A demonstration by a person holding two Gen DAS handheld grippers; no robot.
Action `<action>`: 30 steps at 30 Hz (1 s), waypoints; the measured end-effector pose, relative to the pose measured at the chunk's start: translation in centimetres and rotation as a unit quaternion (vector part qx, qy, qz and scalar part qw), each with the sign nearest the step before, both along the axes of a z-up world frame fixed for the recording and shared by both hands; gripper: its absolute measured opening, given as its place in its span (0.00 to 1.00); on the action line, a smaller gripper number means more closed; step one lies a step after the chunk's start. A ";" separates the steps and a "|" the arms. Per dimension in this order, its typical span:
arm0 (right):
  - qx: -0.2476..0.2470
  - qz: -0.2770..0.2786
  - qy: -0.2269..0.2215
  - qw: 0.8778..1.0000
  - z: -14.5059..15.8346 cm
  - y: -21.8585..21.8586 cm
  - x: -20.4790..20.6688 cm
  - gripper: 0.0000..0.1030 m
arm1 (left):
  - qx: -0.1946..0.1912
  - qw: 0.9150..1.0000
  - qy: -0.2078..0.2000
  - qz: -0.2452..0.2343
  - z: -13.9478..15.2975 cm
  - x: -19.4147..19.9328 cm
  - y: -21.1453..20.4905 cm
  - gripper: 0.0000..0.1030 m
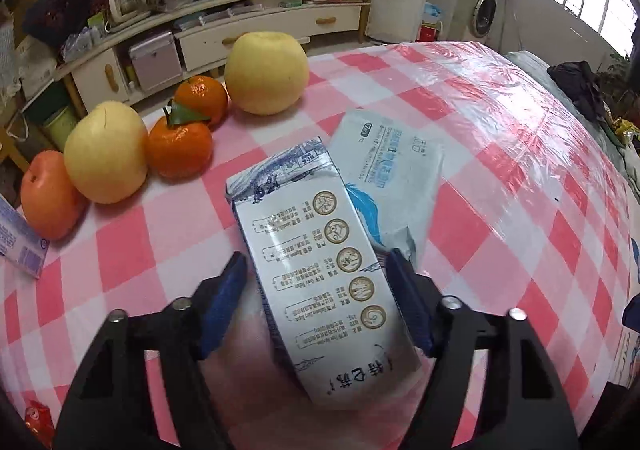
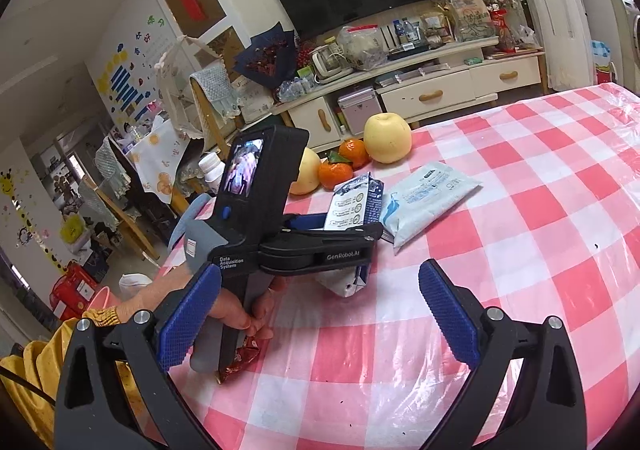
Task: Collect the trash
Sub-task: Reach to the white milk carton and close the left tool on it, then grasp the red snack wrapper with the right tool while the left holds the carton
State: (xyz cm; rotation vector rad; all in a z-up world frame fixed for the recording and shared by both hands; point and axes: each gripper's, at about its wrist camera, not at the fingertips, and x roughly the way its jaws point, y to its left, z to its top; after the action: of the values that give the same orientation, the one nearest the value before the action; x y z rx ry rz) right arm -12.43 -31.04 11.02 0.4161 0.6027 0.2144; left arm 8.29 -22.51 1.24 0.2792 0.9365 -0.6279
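Slippage is the main risk: the left gripper [image 1: 316, 270] has its fingers closed on the milk carton [image 1: 320, 274] at frame centre, gripped askew above the table [image 1: 500, 178], so it could twist free. The right gripper [image 2: 320, 318] hangs open, empty.

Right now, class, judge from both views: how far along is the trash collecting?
Done: nothing that shows; no bin appears in either view. In hand: the left claw looks clamped on the milk carton, which is tilted above the table. The right claw is open and empty. Left: the wipes packet and the red wrapper lie on the table.
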 end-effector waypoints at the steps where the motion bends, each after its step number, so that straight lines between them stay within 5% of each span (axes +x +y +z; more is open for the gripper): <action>1: 0.002 -0.002 0.000 1.000 0.0 -0.1 0.0 0.95 | -0.004 1.000 0.000 0.006 0.1 0.3 0.0 0.55; 6: 0.006 -0.002 -0.001 1.000 -0.1 -0.2 0.0 0.95 | -0.037 0.999 -0.029 0.015 2.9 1.4 -0.3 0.55; 9: 0.007 0.000 -0.003 1.000 -0.1 -0.1 0.1 0.95 | -0.002 0.998 -0.054 0.026 3.4 2.9 -2.1 0.55; 14: 0.003 -0.007 0.000 1.000 -0.1 -0.2 0.1 0.95 | 0.082 0.996 -0.032 0.034 0.2 5.6 -5.7 0.56; 18: 0.005 -0.026 -0.003 1.000 -0.1 -1.1 -0.1 0.95 | 0.044 0.998 0.021 -0.036 -0.5 4.0 -6.4 0.56; 22: 0.007 -0.049 -0.004 0.999 -0.1 -1.9 -0.2 0.95 | 0.046 0.993 0.035 -0.101 -0.6 0.3 -6.9 0.57; 27: -0.004 -0.075 -0.006 0.997 -0.1 -2.6 -0.6 0.96 | 0.026 0.988 0.066 -0.139 -0.7 -4.2 -6.2 0.57; 30: -0.002 -0.100 -0.011 0.995 0.0 -3.5 -1.2 0.95 | 0.004 0.989 0.086 -0.122 -0.8 -5.9 -3.9 0.56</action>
State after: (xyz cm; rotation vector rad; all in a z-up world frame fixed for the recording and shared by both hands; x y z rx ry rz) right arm -13.60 -34.49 10.98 0.4664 0.5353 0.0272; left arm 2.43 -26.37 0.47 0.3537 1.0800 -0.8834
